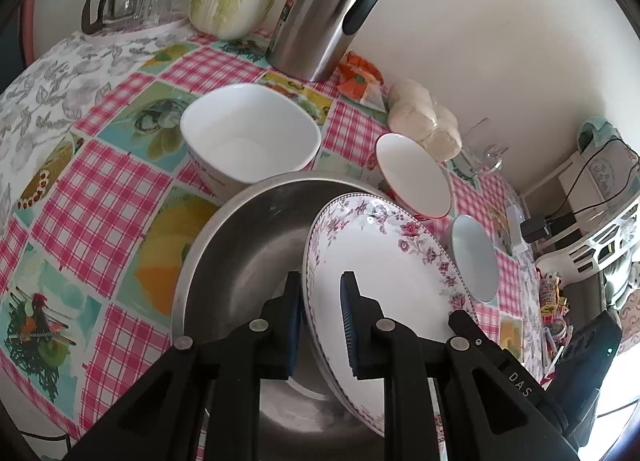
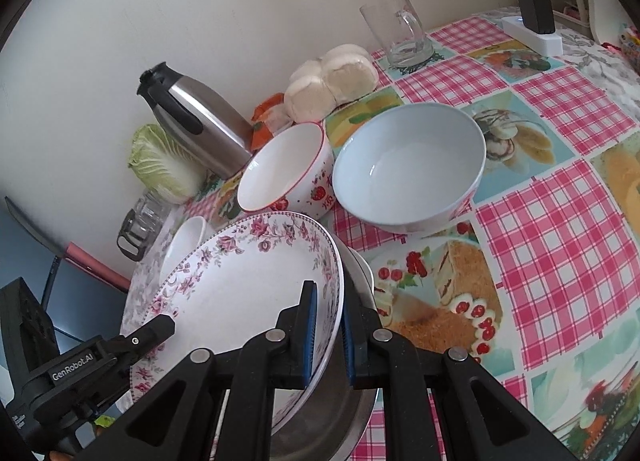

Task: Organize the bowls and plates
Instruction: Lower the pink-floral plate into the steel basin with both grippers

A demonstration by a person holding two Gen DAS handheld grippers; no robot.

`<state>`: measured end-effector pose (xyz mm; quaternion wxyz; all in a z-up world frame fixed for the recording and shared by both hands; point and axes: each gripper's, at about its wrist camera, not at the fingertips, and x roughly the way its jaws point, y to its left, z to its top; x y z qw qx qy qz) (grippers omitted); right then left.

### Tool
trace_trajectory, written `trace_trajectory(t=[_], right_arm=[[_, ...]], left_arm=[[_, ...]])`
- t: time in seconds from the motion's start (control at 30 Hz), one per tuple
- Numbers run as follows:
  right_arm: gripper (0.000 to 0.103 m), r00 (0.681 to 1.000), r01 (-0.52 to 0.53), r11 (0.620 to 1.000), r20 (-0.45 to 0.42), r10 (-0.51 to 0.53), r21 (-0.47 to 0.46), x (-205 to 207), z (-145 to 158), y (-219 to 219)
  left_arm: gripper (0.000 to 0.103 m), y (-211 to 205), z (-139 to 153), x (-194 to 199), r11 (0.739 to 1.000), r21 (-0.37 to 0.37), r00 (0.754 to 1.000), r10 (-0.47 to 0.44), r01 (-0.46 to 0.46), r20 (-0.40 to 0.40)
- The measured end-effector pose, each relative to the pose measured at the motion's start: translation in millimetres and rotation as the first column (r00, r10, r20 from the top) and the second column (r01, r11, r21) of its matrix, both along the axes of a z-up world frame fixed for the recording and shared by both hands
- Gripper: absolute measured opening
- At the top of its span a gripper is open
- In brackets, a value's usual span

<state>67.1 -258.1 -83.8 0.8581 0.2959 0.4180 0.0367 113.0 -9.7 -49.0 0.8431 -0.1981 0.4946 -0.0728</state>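
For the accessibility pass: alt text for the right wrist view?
Both claws, right and left, grip a floral plate by opposite rims, above a metal pan. Behind it, two bowls sit on a checked tablecloth.

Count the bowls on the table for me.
3: a large white bowl behind the metal pan, a strawberry-print bowl by the thermos, and a pale blue bowl beside it. Others may be hidden.

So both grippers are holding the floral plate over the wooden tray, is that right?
Not quite. Both grippers, left and right, do hold the floral plate, but it's over a metal pan, not a wooden tray. The left wrist view shows it.
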Motion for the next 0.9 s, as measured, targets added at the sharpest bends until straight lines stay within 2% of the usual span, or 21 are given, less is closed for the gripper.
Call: trace_trajectory(t=[0.4, 0.57, 0.7, 0.77, 0.9], right_arm=[[0.012, 0.999, -0.030, 0.999, -0.032, 0.029, -0.036, 7.5, -9.2, 14.6], [0.013, 0.997, -0.063, 0.995, -0.056, 0.058, -0.080, 12.2, -13.4, 22.9], [0.016, 0.995, -0.083, 0.988, -0.067, 0.074, -0.129, 13.7, -12.1, 29.5], [0.016, 0.993, -0.093, 0.980, -0.082, 0.080, -0.177, 15.6, -12.0, 34.4], [0.018, 0.991, -0.112, 0.964, -0.100, 0.090, -0.242, 16.0, -11.4, 41.3]], left_arm=[[0.019, 12.2, -23.2, 7.8, 0.999, 0.011, 0.995, 0.051, -0.050, -0.088], [0.019, 14.0, -25.9, 8.3, 0.997, 0.053, 0.993, 0.060, -0.055, -0.098], [0.019, 6.7, -26.6, 9.8, 0.992, 0.125, 0.994, 0.047, -0.034, -0.101], [0.022, 2.3, -26.8, 10.3, 0.986, 0.166, 0.994, 0.040, -0.023, -0.102], [0.028, -1.8, -28.4, 11.7, 0.980, 0.201, 0.993, 0.024, -0.001, -0.112]])
